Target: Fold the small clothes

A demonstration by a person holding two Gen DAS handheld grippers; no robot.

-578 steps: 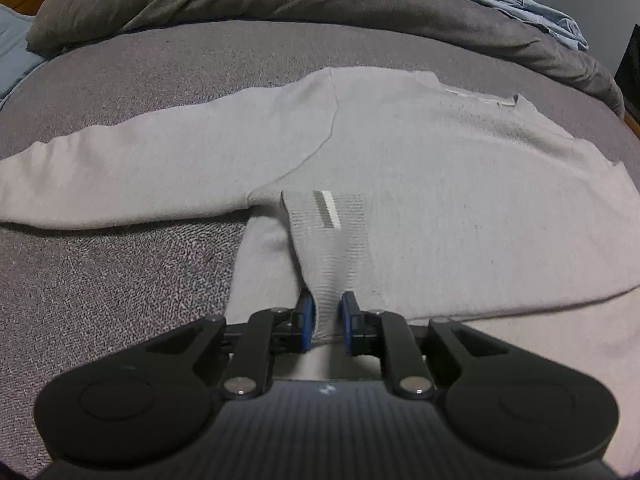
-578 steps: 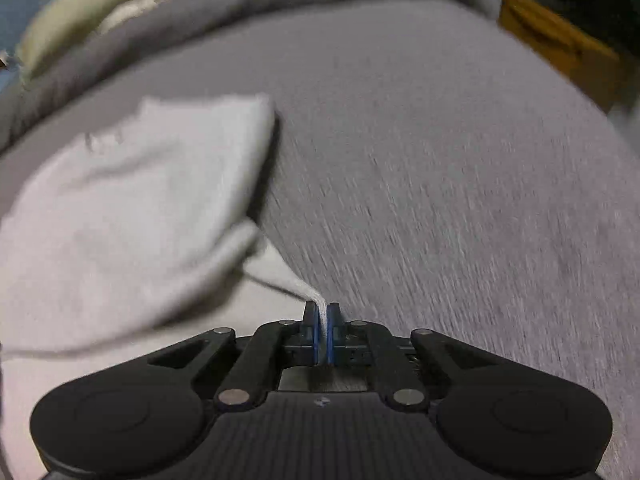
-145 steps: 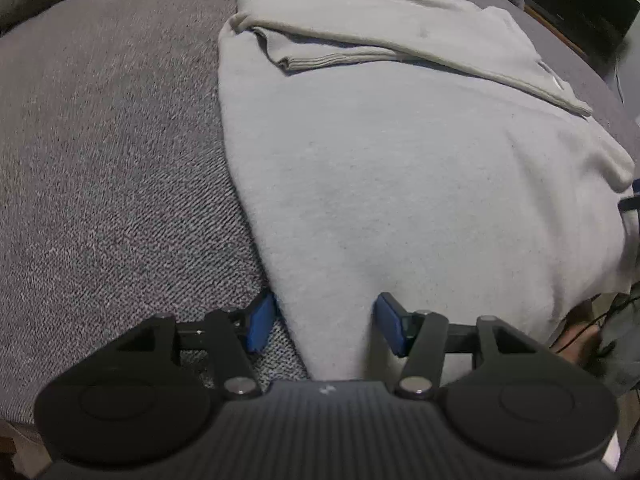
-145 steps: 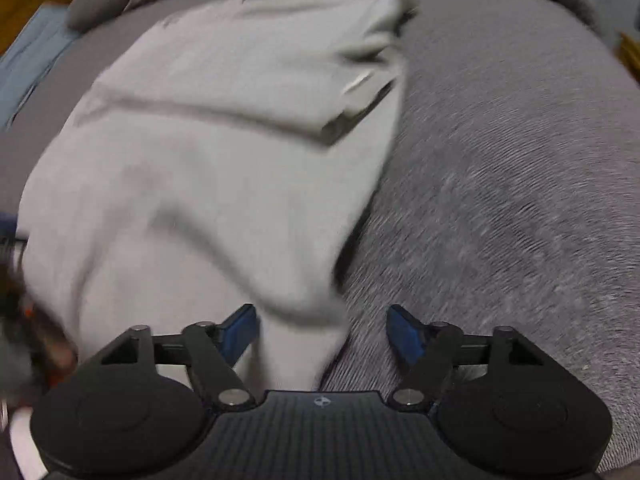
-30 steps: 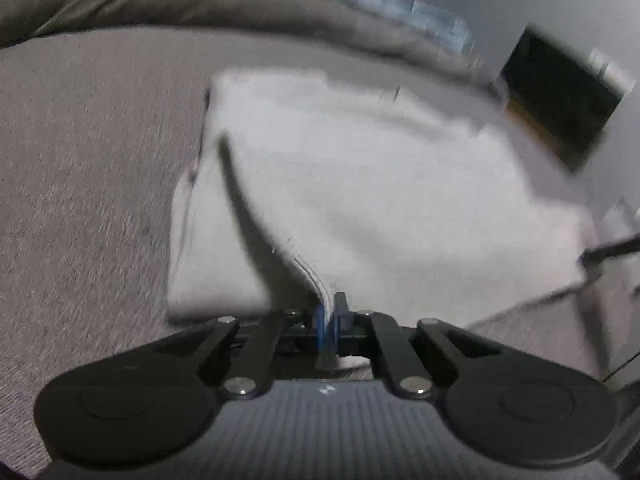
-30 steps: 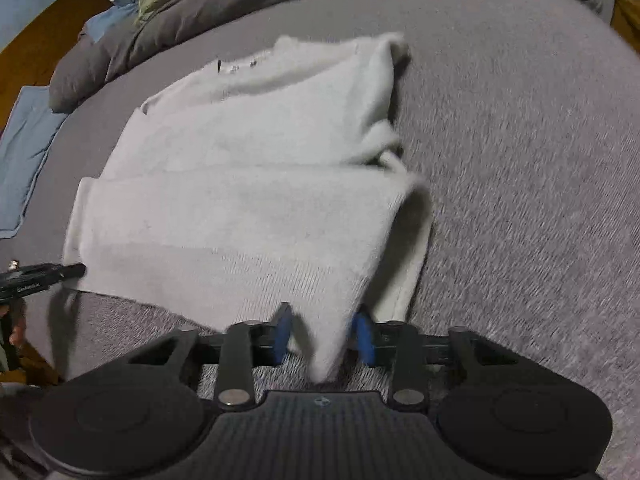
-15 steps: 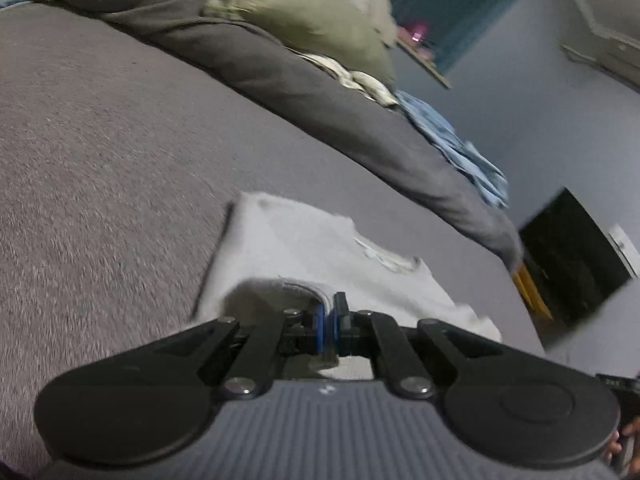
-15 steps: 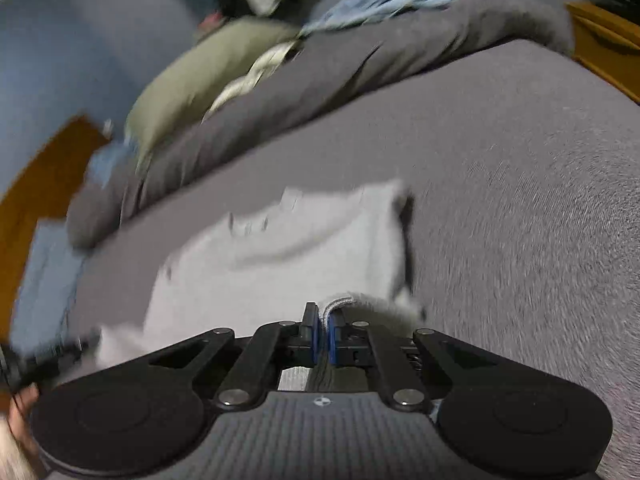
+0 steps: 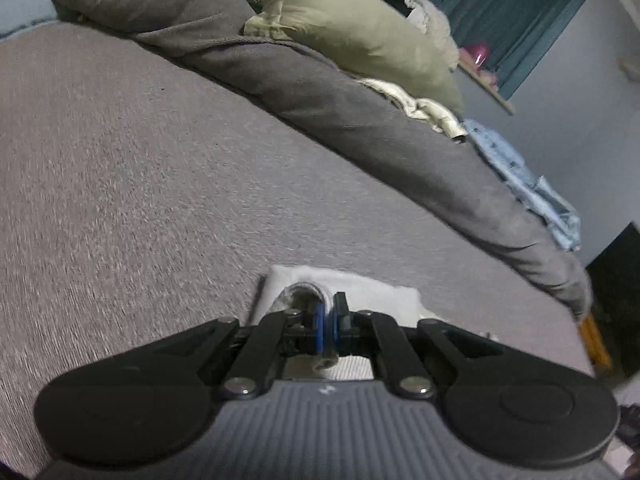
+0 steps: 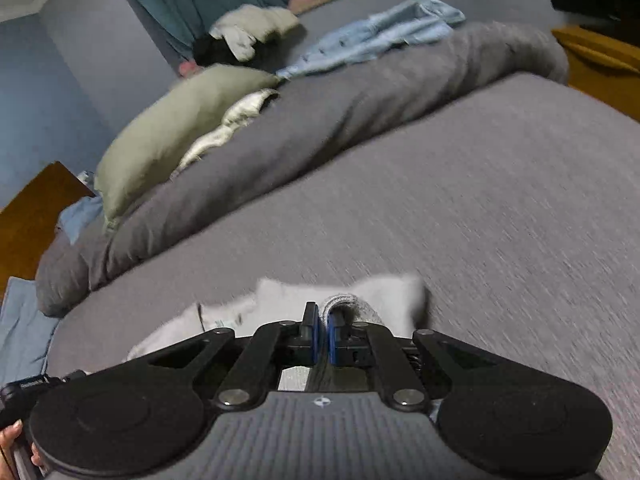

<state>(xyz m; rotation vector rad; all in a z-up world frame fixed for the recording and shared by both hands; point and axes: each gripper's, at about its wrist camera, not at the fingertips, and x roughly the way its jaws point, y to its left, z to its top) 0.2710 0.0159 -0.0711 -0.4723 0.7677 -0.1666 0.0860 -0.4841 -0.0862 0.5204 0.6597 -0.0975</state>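
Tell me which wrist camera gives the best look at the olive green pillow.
The left wrist view. There the olive green pillow is sharp and fills much of the upper frame, resting on the dark grey blanket. The right wrist view shows the same pillow smaller, blurrier and off to the left.

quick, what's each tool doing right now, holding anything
Left tool: shut on the edge of the pale grey sweater.
Right tool: shut on the sweater's ribbed edge.

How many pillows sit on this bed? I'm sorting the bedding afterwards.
1: an olive-green pillow lying on the rolled dark grey duvet at the far side of the bed. Others may be hidden behind the duvet.
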